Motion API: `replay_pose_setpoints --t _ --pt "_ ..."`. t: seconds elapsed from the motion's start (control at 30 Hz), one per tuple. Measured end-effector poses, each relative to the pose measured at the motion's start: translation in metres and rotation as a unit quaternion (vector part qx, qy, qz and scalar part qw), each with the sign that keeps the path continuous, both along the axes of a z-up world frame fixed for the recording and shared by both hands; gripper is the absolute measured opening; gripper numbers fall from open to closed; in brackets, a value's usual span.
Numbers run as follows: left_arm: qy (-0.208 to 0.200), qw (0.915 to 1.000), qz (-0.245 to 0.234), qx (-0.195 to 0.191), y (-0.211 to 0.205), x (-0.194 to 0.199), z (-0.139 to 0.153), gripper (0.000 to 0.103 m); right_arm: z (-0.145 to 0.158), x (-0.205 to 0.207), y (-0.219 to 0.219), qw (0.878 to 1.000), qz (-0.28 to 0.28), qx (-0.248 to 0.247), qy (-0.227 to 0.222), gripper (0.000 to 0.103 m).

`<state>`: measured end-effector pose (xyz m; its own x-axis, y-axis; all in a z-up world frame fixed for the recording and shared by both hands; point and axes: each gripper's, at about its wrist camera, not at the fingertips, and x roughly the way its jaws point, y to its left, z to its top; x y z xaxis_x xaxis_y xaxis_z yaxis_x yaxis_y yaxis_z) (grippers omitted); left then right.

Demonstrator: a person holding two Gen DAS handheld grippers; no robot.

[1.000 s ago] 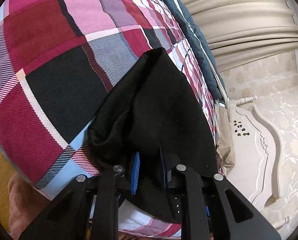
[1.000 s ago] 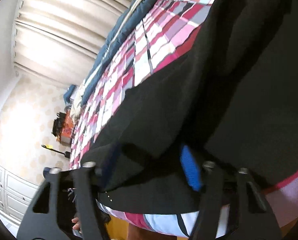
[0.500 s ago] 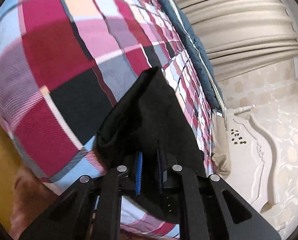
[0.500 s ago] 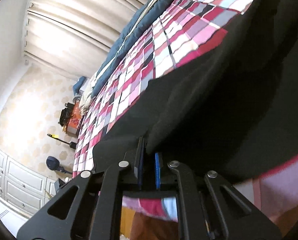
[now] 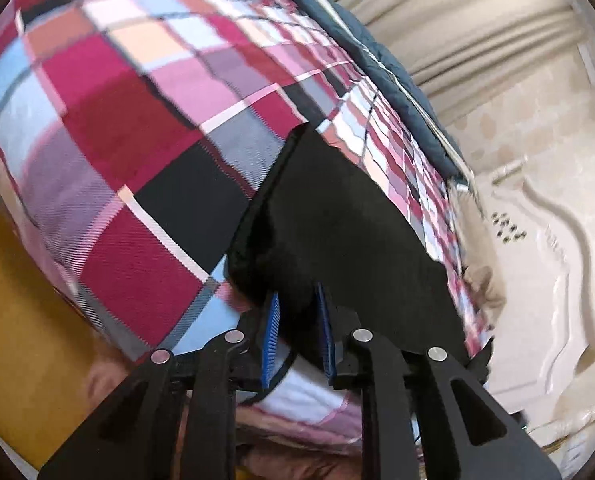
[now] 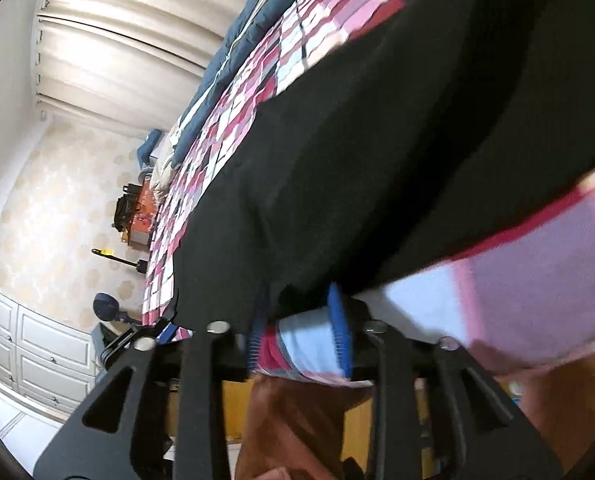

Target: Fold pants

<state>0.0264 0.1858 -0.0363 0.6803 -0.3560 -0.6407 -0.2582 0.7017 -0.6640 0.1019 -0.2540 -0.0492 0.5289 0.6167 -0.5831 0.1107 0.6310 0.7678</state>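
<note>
Black pants [image 5: 329,220] lie on a plaid bed cover [image 5: 129,152]. In the left wrist view a narrow end of the pants runs away from me, and its near edge sits between the blue pads of my left gripper [image 5: 297,336], whose jaws stand somewhat apart with cloth between them. In the right wrist view the pants [image 6: 377,140] spread wide across the bed. My right gripper [image 6: 297,332] has its jaws apart at the pants' near edge, with the bed cover [image 6: 517,292] showing between the pads.
A dark blue quilt [image 5: 361,52] lies along the bed's far side by beige curtains [image 5: 477,20]. A white carved headboard [image 5: 537,248] stands at the right. White cabinets [image 6: 37,352] and a cluttered stand [image 6: 137,216] are left of the bed.
The right gripper's jaws, shut on the pants' edge half a second ago, now stand apart. The left gripper's jaws have widened a little. Both views have shifted slightly back from the bed.
</note>
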Motion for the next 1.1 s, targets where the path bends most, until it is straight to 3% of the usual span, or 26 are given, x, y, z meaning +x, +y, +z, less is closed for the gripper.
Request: replay_pose_setpoints --t 0.1,0.17,0.2,0.27,0.37,0.43,0.57,0.73,0.77,0.8,0.9,1.03,1.1 --pt "-0.023 0.9994 -0.010 0.024 -0.010 -0.005 0.023 0.023 0.024 -0.002 -0.033 0.999 -0.022 -0.043 -0.008 0.052" --pt "-0.042 0.9981 -0.020 0.039 -0.020 0.000 0.040 0.042 0.049 0.006 -0.072 0.996 -0.051 -0.075 -0.025 0.058" --pt "-0.049 0.9975 -0.028 0.043 -0.025 0.005 0.045 0.047 0.060 0.013 -0.089 0.993 -0.067 -0.092 -0.035 0.064" --pt "-0.063 0.9954 -0.047 0.055 -0.039 0.023 0.053 0.049 0.083 0.031 -0.129 0.983 -0.106 -0.144 -0.045 0.072" --pt "-0.060 0.9940 -0.072 0.057 -0.059 0.049 0.049 0.050 0.102 0.079 -0.193 0.959 -0.162 -0.232 -0.035 0.074" --pt "-0.046 0.9935 -0.082 0.064 -0.072 0.066 0.040 0.051 0.103 0.123 -0.239 0.938 -0.203 -0.280 0.004 0.074" --pt "-0.008 0.9952 -0.076 0.062 -0.086 0.081 0.009 0.051 0.086 0.188 -0.288 0.904 -0.235 -0.347 0.082 0.074" --pt "-0.014 0.9968 -0.068 0.041 -0.082 0.078 0.008 0.059 0.046 0.223 -0.318 0.883 -0.236 -0.370 0.166 0.074" --pt "-0.013 0.9971 -0.066 0.035 -0.082 0.078 0.007 0.060 0.040 0.226 -0.322 0.881 -0.236 -0.372 0.174 0.066" --pt "-0.013 0.9972 -0.065 0.032 -0.082 0.079 0.007 0.061 0.038 0.225 -0.325 0.885 -0.235 -0.364 0.170 0.046" --pt "-0.013 0.9975 -0.063 0.031 -0.084 0.081 0.007 0.063 0.037 0.218 -0.334 0.905 -0.228 -0.323 0.160 0.007" --pt "-0.013 0.9965 -0.064 0.053 -0.091 0.081 0.009 0.064 0.067 0.166 -0.347 0.928 -0.247 -0.263 0.088 0.007" --pt "-0.012 0.9963 -0.063 0.056 -0.093 0.080 0.010 0.067 0.084 0.133 -0.356 0.934 -0.264 -0.234 0.047 0.007"
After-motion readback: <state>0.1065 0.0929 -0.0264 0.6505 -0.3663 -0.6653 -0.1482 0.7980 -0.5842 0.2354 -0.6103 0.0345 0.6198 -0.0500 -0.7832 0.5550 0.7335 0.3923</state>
